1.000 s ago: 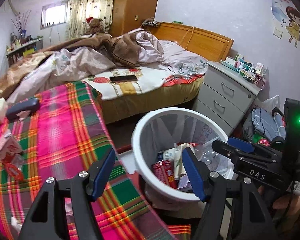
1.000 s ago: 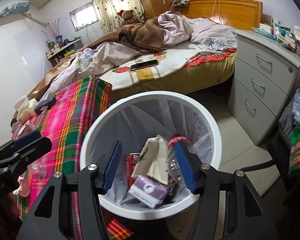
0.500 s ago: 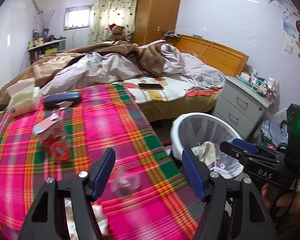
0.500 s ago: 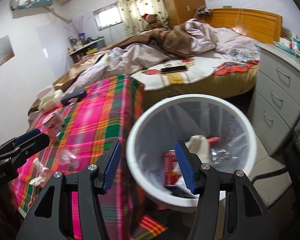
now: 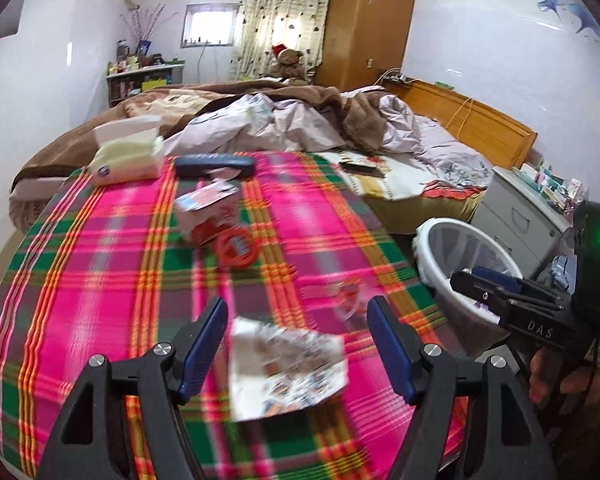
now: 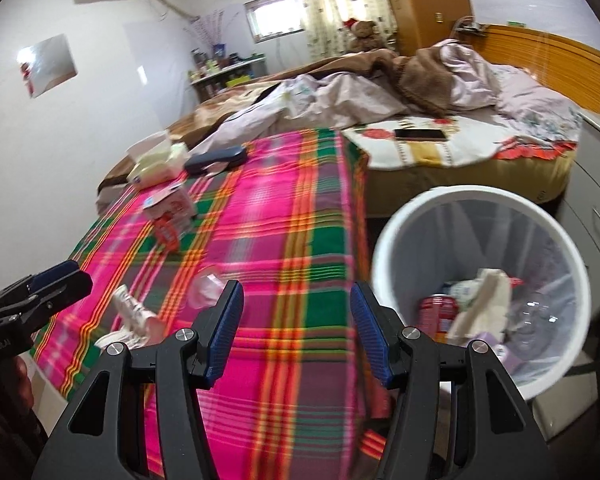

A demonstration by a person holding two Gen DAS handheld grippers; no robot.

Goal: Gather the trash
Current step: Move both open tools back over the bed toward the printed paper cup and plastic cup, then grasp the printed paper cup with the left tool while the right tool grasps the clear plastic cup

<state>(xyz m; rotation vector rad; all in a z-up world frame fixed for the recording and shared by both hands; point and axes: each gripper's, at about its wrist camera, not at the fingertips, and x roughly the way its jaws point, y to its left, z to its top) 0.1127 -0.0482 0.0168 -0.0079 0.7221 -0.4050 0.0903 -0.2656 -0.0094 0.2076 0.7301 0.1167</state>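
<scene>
1. A bedroom with pale walls: an unmade bed (image 5: 300,128) heaped with brown and lilac bedding, a wooden wardrobe (image 5: 366,24) by the curtained window, a grey bedside drawer unit (image 5: 520,216) on the right.
2. In front of the bed, a table under a pink, green and orange plaid cloth (image 5: 112,280) fills most of my view.
3. A white wastebasket (image 6: 404,256) lined with a clear bag stands on the floor just beside the table's right edge; a red can, a paper carton and clear plastic lie inside.
4. Trash on the cloth: a crumpled printed wrapper (image 5: 286,364) nearest me, a clear plastic scrap (image 5: 346,294) near the edge, a small red-and-white carton (image 5: 210,212) with a red lid piece mid-table.
5. At the far end lie a tissue pack (image 5: 128,158) and a dark case (image 5: 214,165).
6. My left gripper (image 5: 298,344) angles down over the wrapper, jaws spread and just widened, wrapper between them but untouched.
7. My right gripper (image 6: 296,336) hangs over the cloth beside the wastebasket, jaws apart, empty.
</scene>
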